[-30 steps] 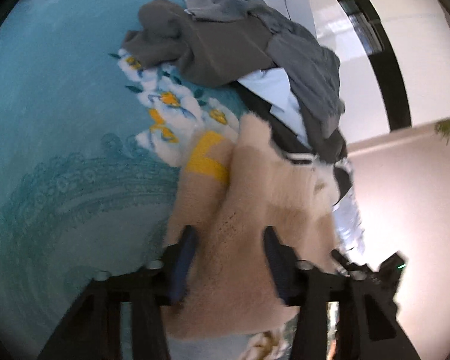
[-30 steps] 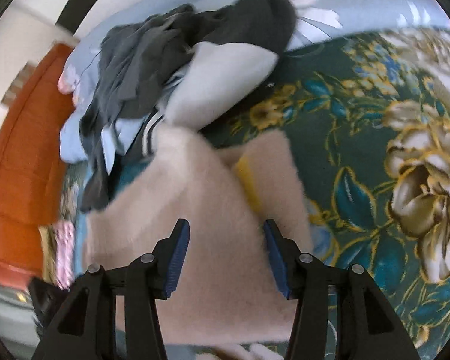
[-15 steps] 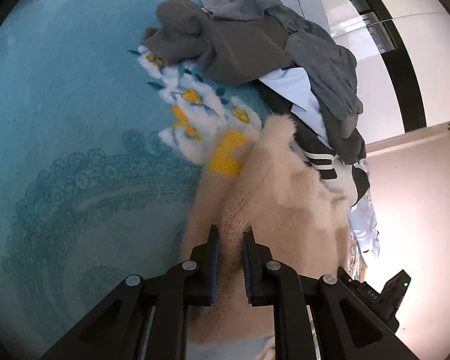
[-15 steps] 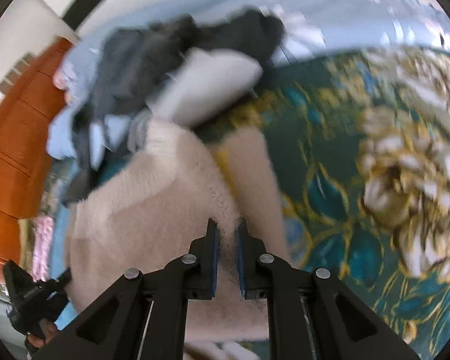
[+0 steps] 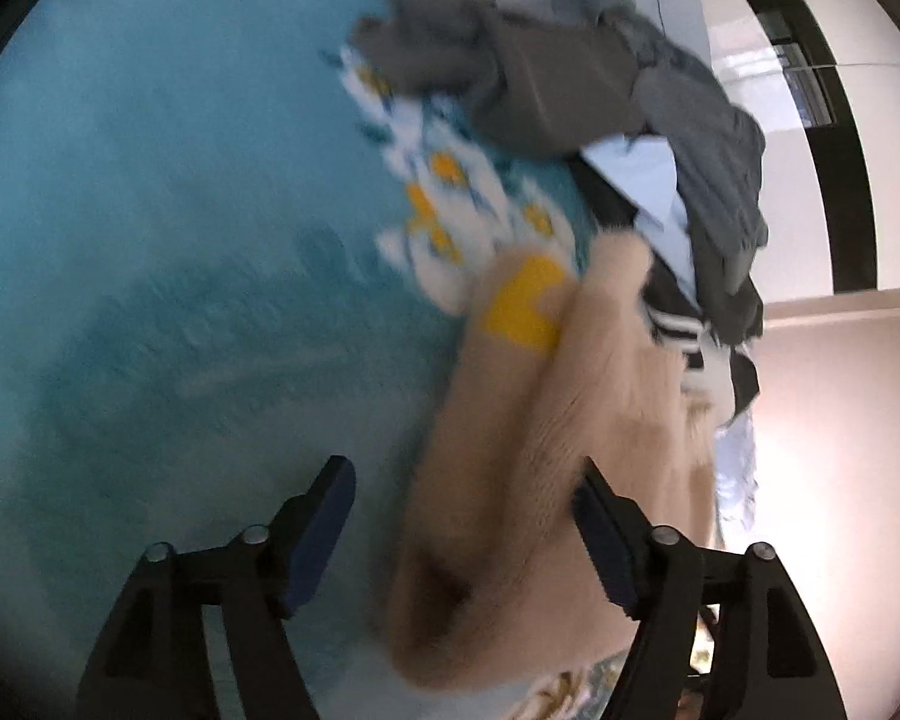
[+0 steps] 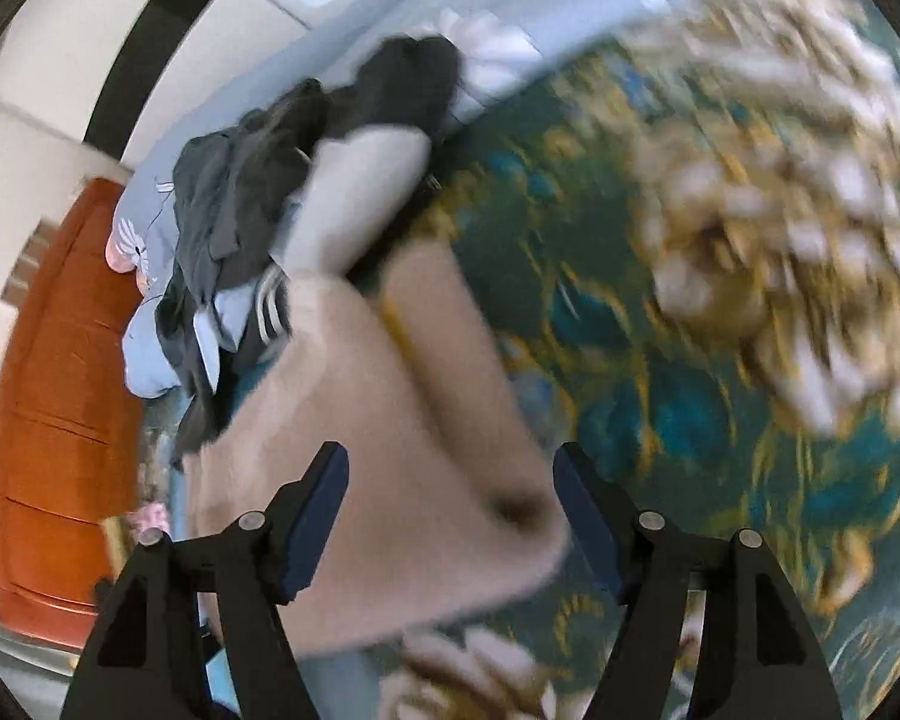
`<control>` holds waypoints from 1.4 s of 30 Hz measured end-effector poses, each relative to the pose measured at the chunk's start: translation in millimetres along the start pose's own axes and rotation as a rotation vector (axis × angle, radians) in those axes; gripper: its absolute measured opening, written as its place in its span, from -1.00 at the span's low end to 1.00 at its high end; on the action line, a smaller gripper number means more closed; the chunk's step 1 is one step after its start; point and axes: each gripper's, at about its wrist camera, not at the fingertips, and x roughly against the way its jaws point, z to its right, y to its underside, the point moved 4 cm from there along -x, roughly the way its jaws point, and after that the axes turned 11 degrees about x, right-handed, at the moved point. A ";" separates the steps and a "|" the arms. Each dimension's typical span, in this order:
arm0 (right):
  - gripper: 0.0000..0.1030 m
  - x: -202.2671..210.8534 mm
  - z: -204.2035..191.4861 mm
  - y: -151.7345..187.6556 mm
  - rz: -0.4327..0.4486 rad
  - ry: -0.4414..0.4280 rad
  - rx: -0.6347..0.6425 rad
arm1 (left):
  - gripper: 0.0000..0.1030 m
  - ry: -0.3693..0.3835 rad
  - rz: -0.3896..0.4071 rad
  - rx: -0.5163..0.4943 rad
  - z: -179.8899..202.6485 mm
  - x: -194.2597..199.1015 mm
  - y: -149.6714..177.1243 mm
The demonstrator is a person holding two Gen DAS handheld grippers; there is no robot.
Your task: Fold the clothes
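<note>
Both grippers, the left gripper (image 5: 462, 531) and the right gripper (image 6: 450, 516), have their blue fingers spread wide and pinch nothing. A fluffy beige sweater with a yellow patch (image 5: 546, 456) (image 6: 390, 456) lies folded on the flowery blue bedspread (image 5: 168, 228), just in front of both. It looks soft, light and floppy, so grab a thick folded edge, not loose fluff.

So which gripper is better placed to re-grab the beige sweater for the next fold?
Right, marginally. The right gripper is open with the beige sweater filling its gap; the left gripper, also open, straddles only the sweater's edge, with bare bedspread under its left finger.
</note>
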 end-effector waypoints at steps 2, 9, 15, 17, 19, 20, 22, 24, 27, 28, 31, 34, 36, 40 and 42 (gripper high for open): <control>0.40 -5.8 10.1 15.5 -0.029 -0.022 -0.044 | 0.54 0.011 -0.021 -0.015 3.2 -5.9 1.4; 0.48 -27.6 16.7 15.8 0.029 -0.153 -0.214 | 0.56 0.116 -0.106 0.043 6.0 -23.2 -9.4; 0.55 -42.3 15.4 2.5 0.070 -0.171 -0.264 | 0.58 0.170 -0.177 0.041 16.2 -35.4 -20.8; 0.59 -42.6 14.6 0.8 0.070 -0.166 -0.273 | 0.60 0.172 -0.193 0.019 20.0 -37.4 -19.9; 0.59 -40.8 9.6 1.5 0.080 -0.158 -0.266 | 0.60 0.177 -0.204 0.005 22.1 -37.6 -17.7; 0.58 -38.1 8.2 3.2 0.083 -0.166 -0.257 | 0.57 0.180 -0.209 -0.002 23.1 -37.7 -16.6; 0.56 -36.5 3.3 10.1 0.074 -0.202 -0.258 | 0.56 0.190 -0.227 0.004 23.3 -37.3 -13.3; 0.47 -41.1 -1.4 18.4 0.053 -0.208 -0.254 | 0.33 0.171 -0.224 -0.017 24.3 -35.2 -9.5; 0.25 -44.3 -1.4 19.3 0.060 -0.175 -0.296 | 0.01 0.136 -0.202 -0.041 23.2 -29.4 -4.5; 0.14 -43.1 -3.3 17.9 0.062 -0.165 -0.302 | -0.03 0.143 -0.196 -0.039 23.3 -26.1 -3.1; -0.20 -36.2 -12.5 12.0 0.063 -0.137 -0.305 | -0.15 0.153 -0.182 -0.043 24.5 -16.0 2.2; -0.36 -23.4 -30.2 5.6 0.073 -0.121 -0.248 | -0.21 0.167 -0.165 -0.046 26.2 -3.5 6.3; -0.42 -11.8 -45.6 1.0 0.084 -0.125 -0.209 | -0.24 0.187 -0.145 -0.049 28.7 8.0 7.5; -0.45 7.1 -79.4 -4.7 0.102 -0.148 -0.129 | -0.26 0.263 -0.112 -0.050 27.3 39.9 1.2; -0.45 14.8 -94.1 -6.9 0.108 -0.163 -0.093 | -0.26 0.280 -0.098 -0.053 24.1 55.0 -1.4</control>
